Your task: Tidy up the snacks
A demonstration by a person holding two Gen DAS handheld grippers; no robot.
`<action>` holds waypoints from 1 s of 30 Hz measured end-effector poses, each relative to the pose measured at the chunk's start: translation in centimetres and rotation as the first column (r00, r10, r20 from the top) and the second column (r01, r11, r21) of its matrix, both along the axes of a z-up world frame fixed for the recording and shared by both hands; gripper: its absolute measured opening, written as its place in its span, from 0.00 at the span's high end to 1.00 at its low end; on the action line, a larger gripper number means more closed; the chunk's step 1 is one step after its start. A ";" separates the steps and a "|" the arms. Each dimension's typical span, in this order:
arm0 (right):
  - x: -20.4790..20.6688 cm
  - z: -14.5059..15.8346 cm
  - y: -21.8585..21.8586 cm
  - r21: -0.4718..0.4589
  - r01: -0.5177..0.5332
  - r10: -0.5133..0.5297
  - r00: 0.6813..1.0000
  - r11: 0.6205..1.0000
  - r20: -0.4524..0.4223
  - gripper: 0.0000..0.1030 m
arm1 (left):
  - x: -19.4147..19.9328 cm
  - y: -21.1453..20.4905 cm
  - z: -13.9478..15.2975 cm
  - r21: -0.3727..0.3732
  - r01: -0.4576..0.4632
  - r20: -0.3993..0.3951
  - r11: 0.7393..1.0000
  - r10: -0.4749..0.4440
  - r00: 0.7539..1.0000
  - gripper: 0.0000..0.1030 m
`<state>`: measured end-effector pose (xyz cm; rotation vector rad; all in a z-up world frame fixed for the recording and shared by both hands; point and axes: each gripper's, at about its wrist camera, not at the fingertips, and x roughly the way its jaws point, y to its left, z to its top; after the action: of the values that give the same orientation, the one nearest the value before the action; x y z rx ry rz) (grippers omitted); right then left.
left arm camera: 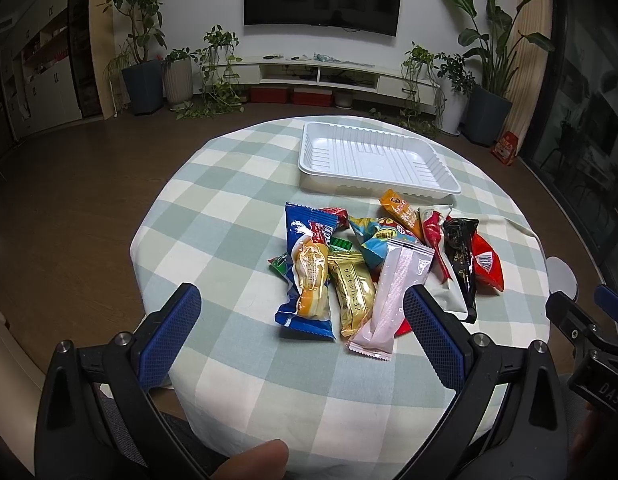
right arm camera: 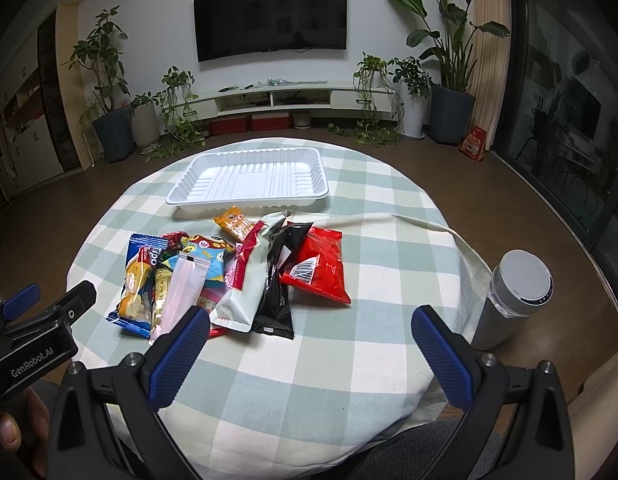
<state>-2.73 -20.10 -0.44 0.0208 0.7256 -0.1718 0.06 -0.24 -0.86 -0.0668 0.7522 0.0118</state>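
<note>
A heap of wrapped snacks lies mid-table: a blue packet (left arm camera: 307, 276), a gold bar (left arm camera: 351, 292), a pale pink bar (left arm camera: 393, 296), a black packet (right arm camera: 279, 276) and a red packet (right arm camera: 319, 268). Behind them sits an empty white tray (left arm camera: 369, 158), also in the right wrist view (right arm camera: 249, 178). My left gripper (left arm camera: 303, 344) hovers open just short of the pink and gold bars. My right gripper (right arm camera: 311, 354) stands open over bare cloth near the front edge, with the black packet ahead of it to the left. Neither holds anything.
The round table (right arm camera: 369, 248) wears a green-and-white checked cloth. A grey cylindrical flask (right arm camera: 513, 300) stands beyond the table's right edge. Each gripper shows at the other view's border. Plants, a TV and a low cabinet line the far wall.
</note>
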 end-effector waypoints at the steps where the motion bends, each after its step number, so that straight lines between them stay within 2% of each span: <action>1: 0.0 0.0 -0.2 0.000 -0.001 0.001 1.000 1.000 -0.001 0.00 | 0.0 0.0 0.0 0.000 0.000 0.000 1.000 0.000 1.000 0.00; 18: 0.0 -0.2 0.1 -0.001 0.000 0.000 1.000 1.000 -0.003 0.00 | -0.2 -0.1 -0.3 0.001 0.004 -0.003 1.000 -0.004 1.000 0.00; 22: 0.0 -0.1 -0.3 0.004 -0.002 0.002 1.000 1.000 0.000 0.00 | 0.0 0.5 -0.7 -0.027 0.041 -0.018 0.999 -0.042 0.999 0.00; 25: -0.5 0.0 -0.7 0.047 -0.006 0.004 0.999 0.999 0.035 0.00 | 0.3 3.0 -1.5 -0.129 0.058 -0.020 0.990 -0.061 0.998 0.00; 27: -0.9 0.2 -1.3 0.111 -0.022 0.015 0.998 0.994 0.069 0.00 | 0.3 4.1 -2.1 -0.123 0.060 -0.021 0.991 -0.063 0.998 0.00; 29: -1.2 0.2 -2.0 0.174 -0.031 0.013 0.994 0.984 0.106 0.00 | -0.2 5.2 -2.6 -0.116 0.090 0.040 0.989 -0.086 0.995 0.00; 30: -1.3 0.2 -2.3 0.198 -0.032 0.009 0.993 0.980 0.119 0.00 | -0.4 5.8 -2.9 -0.108 0.069 0.051 0.992 -0.064 0.997 0.00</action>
<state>-4.05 -22.39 -0.24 0.2135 0.6227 -0.0767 -0.32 5.55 -3.73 -0.1461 0.7070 -0.0943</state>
